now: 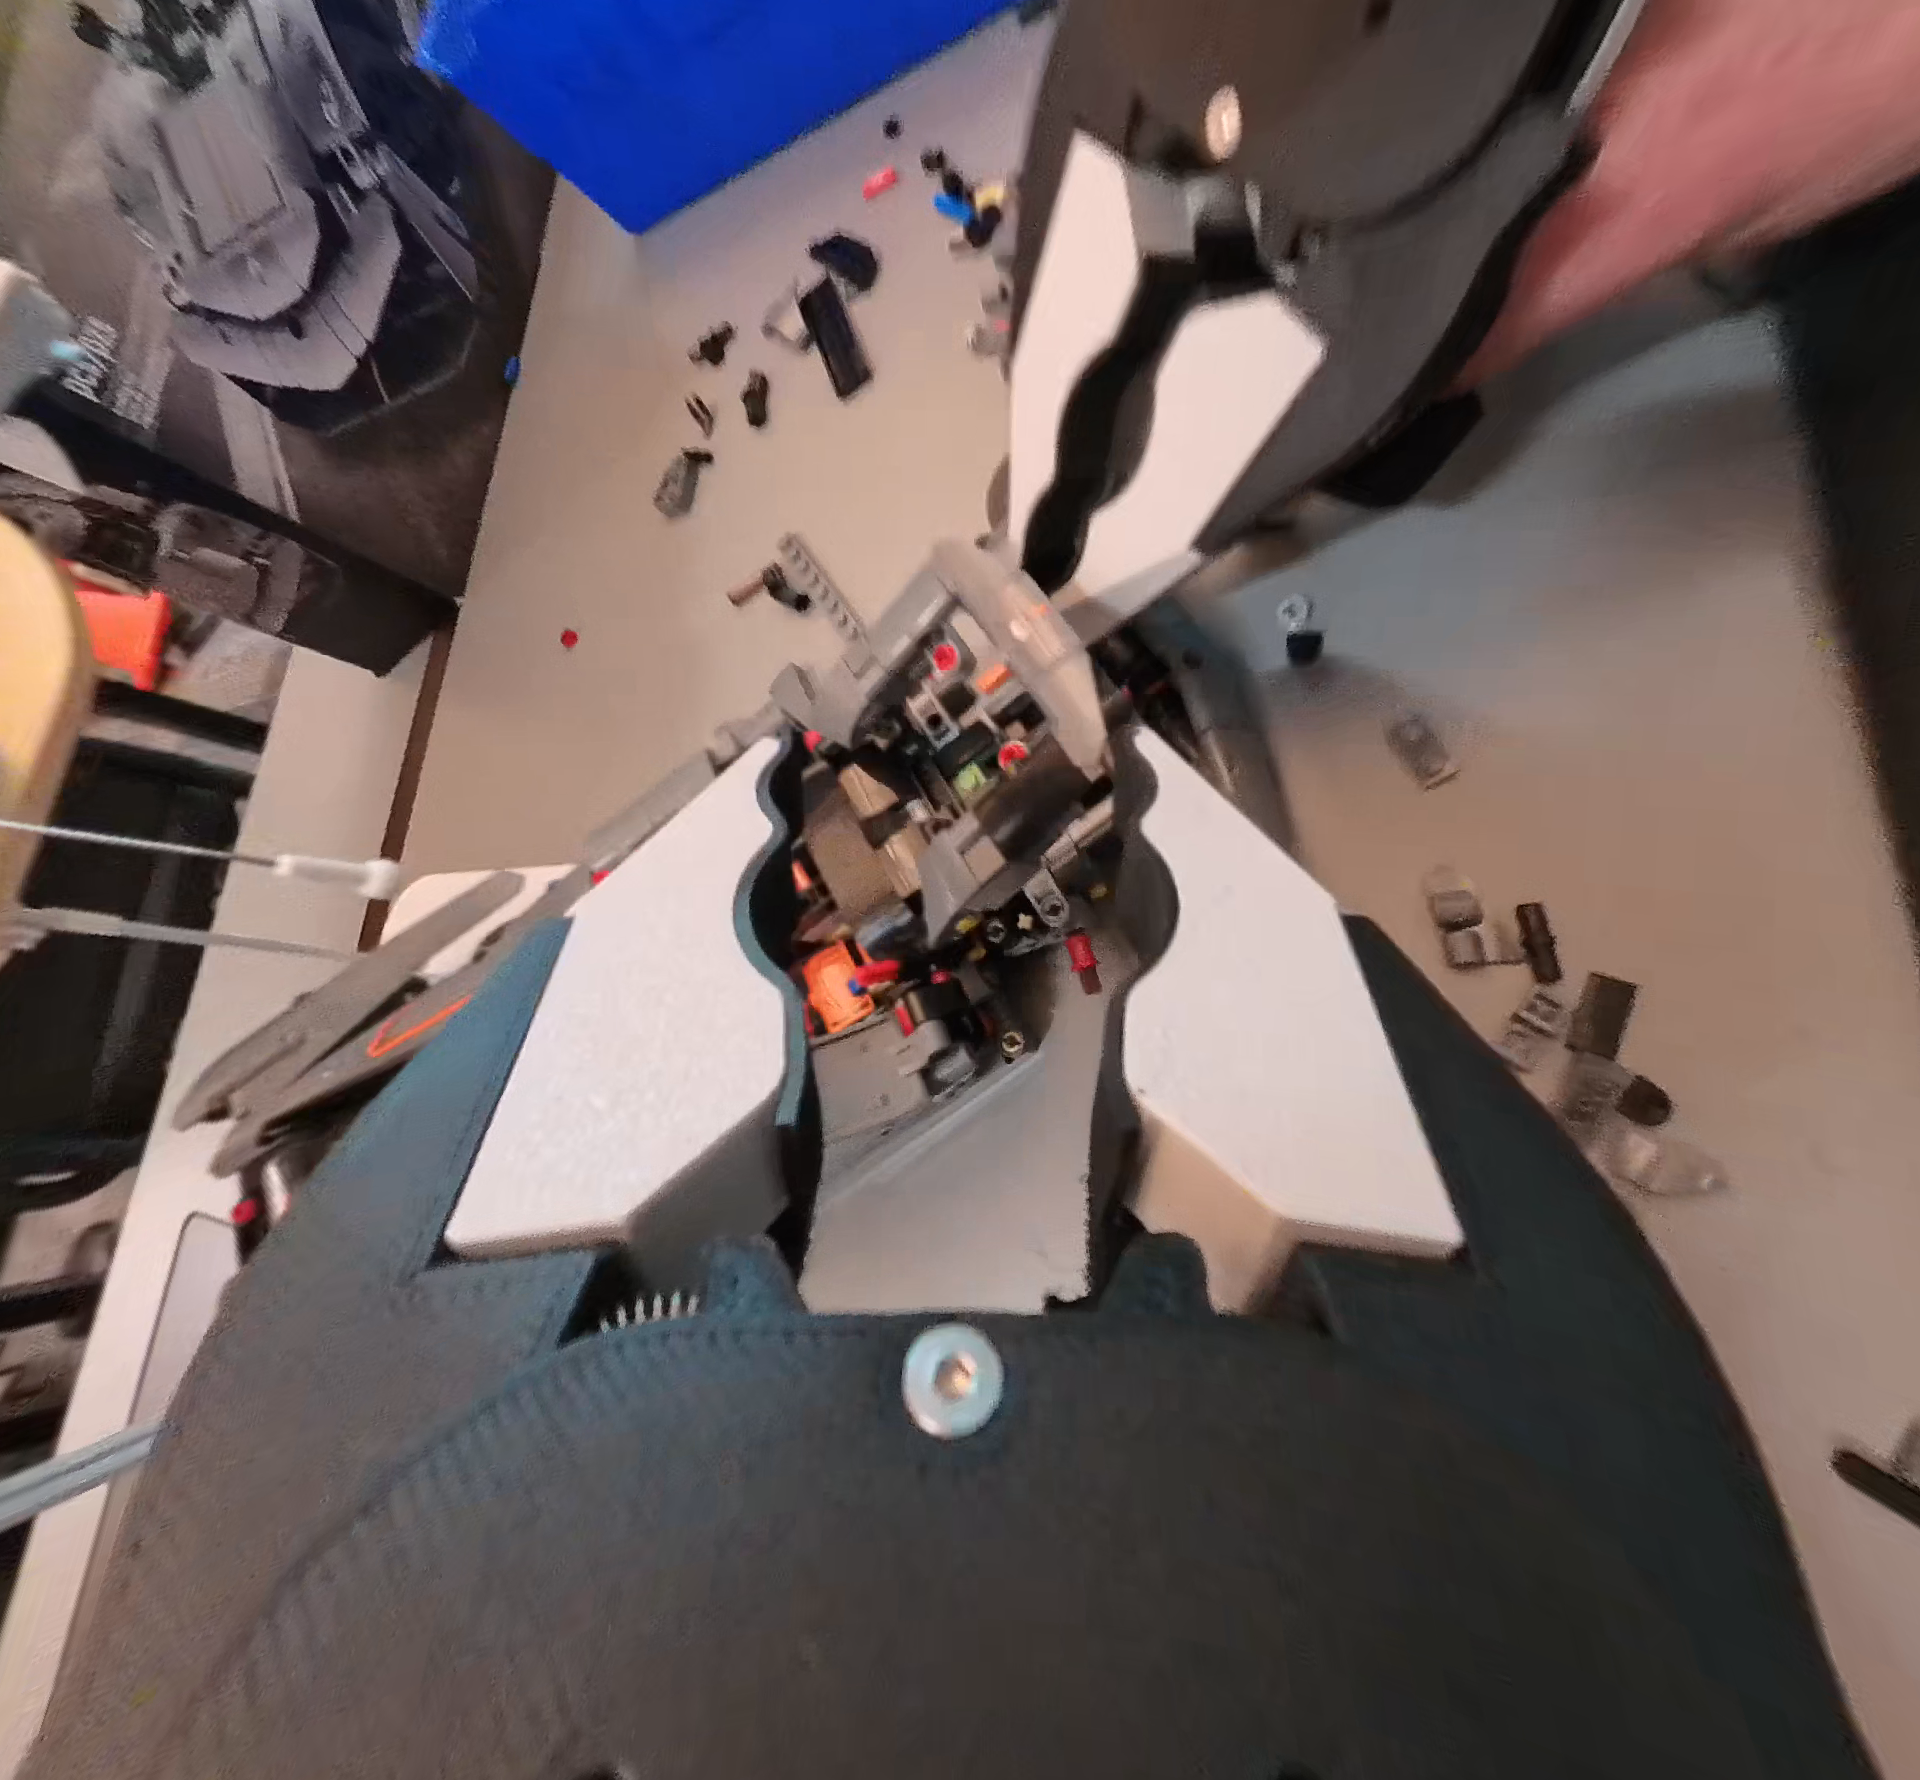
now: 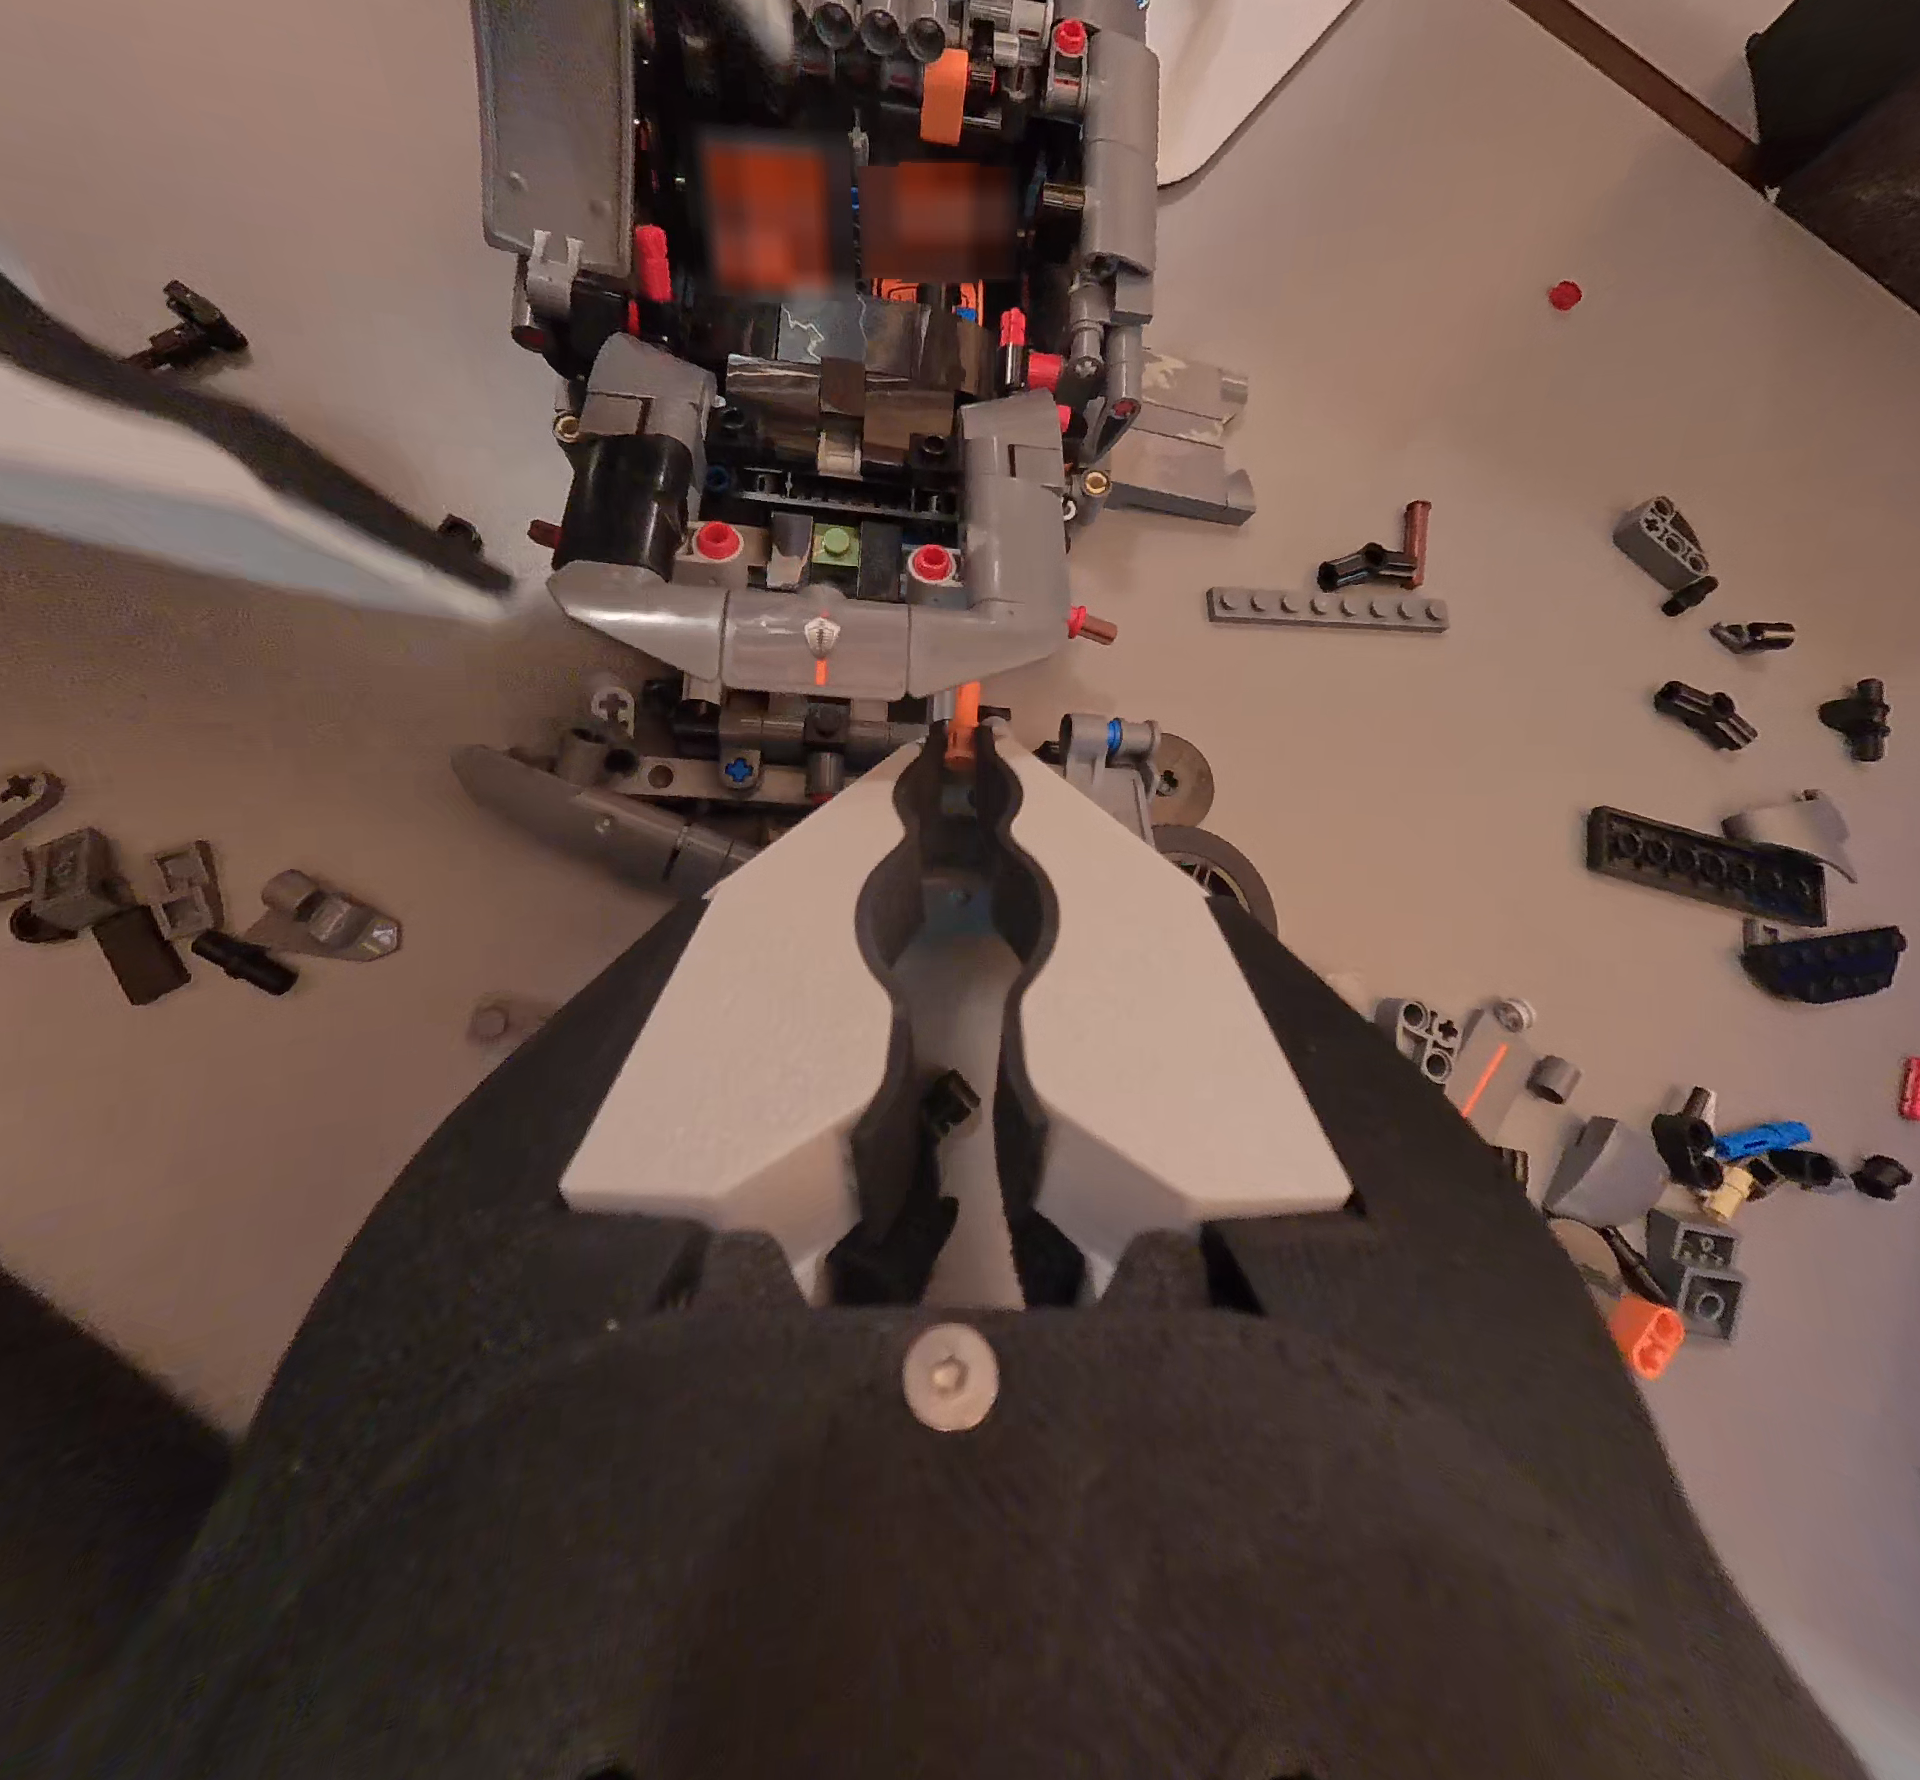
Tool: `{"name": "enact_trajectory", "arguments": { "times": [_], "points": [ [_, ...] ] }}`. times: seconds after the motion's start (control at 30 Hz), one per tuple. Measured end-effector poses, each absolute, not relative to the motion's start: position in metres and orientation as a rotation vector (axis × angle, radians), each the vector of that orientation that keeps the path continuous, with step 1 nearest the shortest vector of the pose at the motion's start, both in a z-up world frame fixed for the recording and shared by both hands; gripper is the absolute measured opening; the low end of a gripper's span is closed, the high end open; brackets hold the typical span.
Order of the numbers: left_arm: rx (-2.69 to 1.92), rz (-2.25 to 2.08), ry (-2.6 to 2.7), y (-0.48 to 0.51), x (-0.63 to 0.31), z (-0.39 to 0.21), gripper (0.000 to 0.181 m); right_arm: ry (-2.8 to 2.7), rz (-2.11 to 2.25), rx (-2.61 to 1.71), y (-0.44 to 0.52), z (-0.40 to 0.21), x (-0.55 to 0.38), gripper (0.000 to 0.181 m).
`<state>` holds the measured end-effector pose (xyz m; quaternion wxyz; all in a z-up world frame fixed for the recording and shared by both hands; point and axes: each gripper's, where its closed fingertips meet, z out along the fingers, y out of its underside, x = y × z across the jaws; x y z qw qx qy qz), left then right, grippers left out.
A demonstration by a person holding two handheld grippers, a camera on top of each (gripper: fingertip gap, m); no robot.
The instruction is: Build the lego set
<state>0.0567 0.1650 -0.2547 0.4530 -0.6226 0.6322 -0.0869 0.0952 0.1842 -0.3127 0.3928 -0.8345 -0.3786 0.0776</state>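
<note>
Now R tool (image 2: 961, 743) pinching orange pin (image 2: 964, 714), car (image 2: 821, 483) ahead

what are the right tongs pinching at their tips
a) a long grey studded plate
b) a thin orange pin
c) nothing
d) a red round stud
b: in the right wrist view the right tongs are closed on a thin orange pin that pokes out toward the grey car model; the long grey plate and red stud lie apart on the table.
</note>
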Motion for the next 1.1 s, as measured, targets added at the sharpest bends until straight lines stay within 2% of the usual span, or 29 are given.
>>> {"name": "enact_trajectory", "arguments": {
  "times": [0.1,0.23,0.3,0.47,0.53,0.63,0.83,1.1],
  "points": [
    [-1.543,-0.2,1.567,0.177,0.048,-0.231,0.05,-0.96,0.211,-2.118,0.184,-0.313,0.095,0.003],
    [-1.611,-0.079,1.812,0.198,0.039,-0.248,0.043,-0.959,0.222,-2.116,0.184,-0.313,0.095,0.003],
    [-1.582,-0.05,1.906,0.207,0.044,-0.249,0.033,-0.956,0.229,-2.115,0.184,-0.312,0.095,0.003],
    [-1.881,-0.006,2.153,0.224,0.042,-0.287,0.045,-0.942,0.245,-2.114,0.185,-0.312,0.095,0.003],
    [-1.958,-0.046,2.218,0.217,0.043,-0.295,0.039,-0.934,0.241,-2.116,0.186,-0.312,0.095,0.003],
    [-2.094,-0.092,2.222,0.215,0.041,-0.297,0.038,-0.91,0.241,-2.125,0.188,-0.311,0.096,0.003],
    [-2.316,-0.245,2.162,0.216,0.037,-0.303,0.048,-0.876,0.259,-2.117,0.191,-0.308,0.095,0.003],
    [-2.372,-0.352,2.144,0.216,0.039,-0.304,0.048,-0.873,0.245,-2.118,0.193,-0.31,0.096,0.003]
  ]
}}
